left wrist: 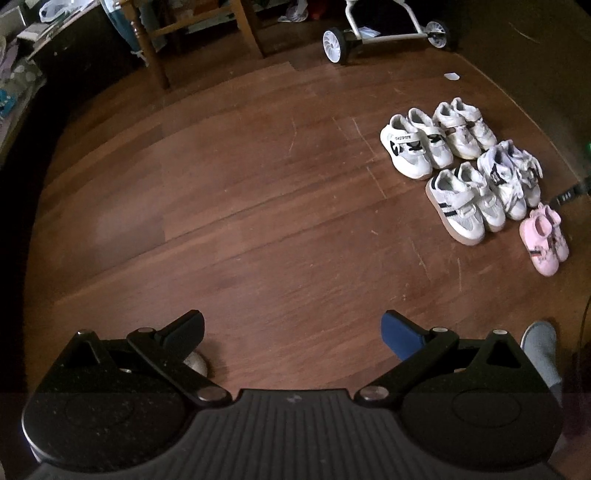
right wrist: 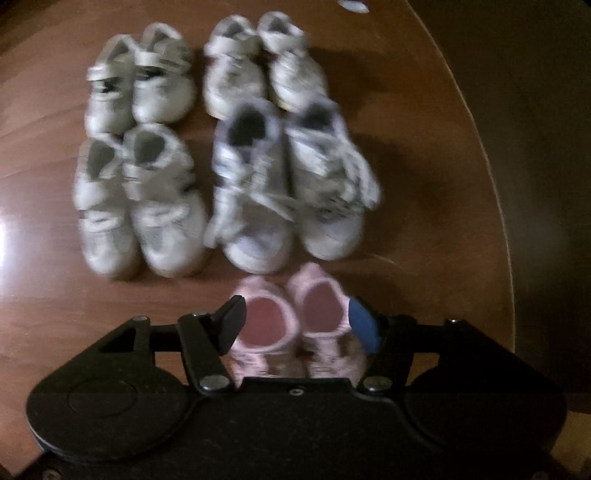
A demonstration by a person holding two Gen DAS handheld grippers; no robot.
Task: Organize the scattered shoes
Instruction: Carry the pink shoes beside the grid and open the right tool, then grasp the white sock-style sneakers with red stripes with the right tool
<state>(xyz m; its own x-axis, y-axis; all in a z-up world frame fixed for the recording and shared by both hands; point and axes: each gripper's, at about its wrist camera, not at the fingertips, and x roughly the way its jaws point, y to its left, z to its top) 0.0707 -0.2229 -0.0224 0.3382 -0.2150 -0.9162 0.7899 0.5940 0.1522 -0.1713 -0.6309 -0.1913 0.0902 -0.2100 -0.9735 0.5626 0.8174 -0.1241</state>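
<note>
Several pairs of small white sneakers (left wrist: 461, 162) stand side by side in two rows on the wooden floor (left wrist: 258, 203), with a pair of pink baby shoes (left wrist: 545, 238) at the near end. My left gripper (left wrist: 293, 332) is open and empty, well left of the shoes. In the right wrist view the white pairs (right wrist: 218, 147) lie ahead. My right gripper (right wrist: 295, 325) is open, its fingers on either side of the pink pair (right wrist: 291, 325); I cannot tell whether they touch it.
A white stroller frame with wheels (left wrist: 384, 33) and wooden chair legs (left wrist: 155, 55) stand at the far side. Cluttered furniture (left wrist: 29, 62) lines the left. A grey-socked foot (left wrist: 541, 350) is by the left gripper. A dark wall (right wrist: 535, 147) runs right of the shoes.
</note>
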